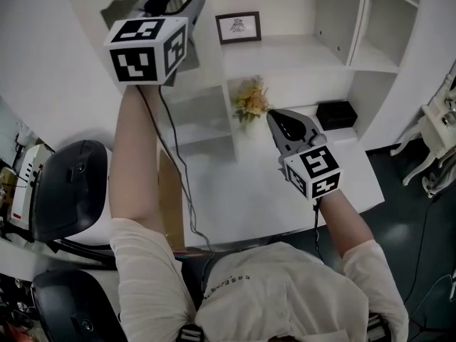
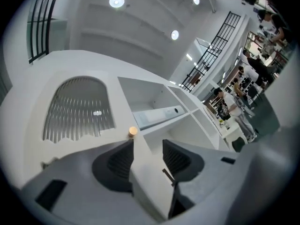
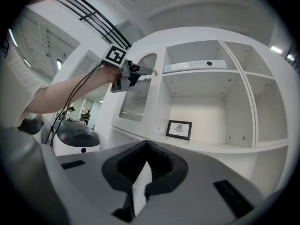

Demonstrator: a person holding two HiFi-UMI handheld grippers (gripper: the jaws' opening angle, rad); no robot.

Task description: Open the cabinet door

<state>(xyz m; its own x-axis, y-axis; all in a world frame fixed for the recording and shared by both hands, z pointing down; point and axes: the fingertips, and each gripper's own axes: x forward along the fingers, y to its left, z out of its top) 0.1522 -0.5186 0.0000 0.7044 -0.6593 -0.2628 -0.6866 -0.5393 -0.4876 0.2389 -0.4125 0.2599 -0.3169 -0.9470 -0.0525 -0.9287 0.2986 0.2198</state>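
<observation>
Closest to us, the right gripper (image 3: 146, 144) hangs level above the desk (image 1: 235, 198), its jaws pressed together on nothing. Higher up, the left gripper (image 2: 148, 144) is raised to the cabinet door (image 2: 77, 109), jaws spread wide and straddling the door's free edge, with the small round knob (image 2: 133, 131) just past the left jaw's tip. We judge the reach nearly done and the grip not yet made. Next we would need to centre on the knob, pinch it, and pull toward ourselves along the door's arc. The knob sits beside the open shelves (image 2: 154, 116), so the hinges are probably on the far side. The swing passes above the flowers (image 1: 251, 100), with open room below.
</observation>
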